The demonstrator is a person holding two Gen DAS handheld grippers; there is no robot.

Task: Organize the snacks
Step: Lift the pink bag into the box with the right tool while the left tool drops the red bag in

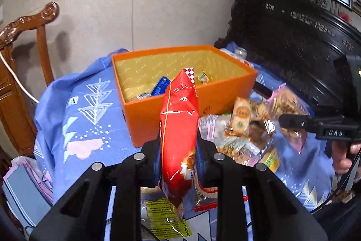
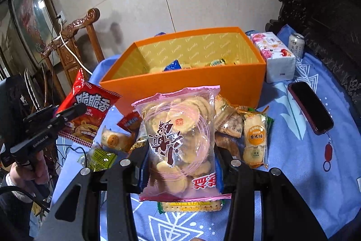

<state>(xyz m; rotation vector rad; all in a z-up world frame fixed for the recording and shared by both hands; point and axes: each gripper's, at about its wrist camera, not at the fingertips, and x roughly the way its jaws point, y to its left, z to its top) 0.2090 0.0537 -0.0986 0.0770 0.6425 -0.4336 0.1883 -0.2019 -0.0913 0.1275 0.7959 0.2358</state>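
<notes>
1. Left claw [image 1: 179, 164] is clamping the red chip bag [image 1: 179, 128] edge-on, just short of the orange box [image 1: 225, 96]; the slick film could slip.
2. Right claw [image 2: 180, 169] is gripping the pink cracker bag [image 2: 180, 141] above the loose snack pile [image 2: 239, 125]; squeezing risks cracking the crackers.
3. Both are heading boxward, so the claws could collide.

**Open box top, crowded cloth in front**

At frame centre, the orange box [image 2: 182, 85] stands open-topped with a few packets inside. Loose snack packets [image 2: 239, 125] crowd its near wall. Tissue pack [image 2: 274, 55], can [image 2: 296, 43] and phone [image 2: 310, 107] flank the right; the left looks freer.
</notes>
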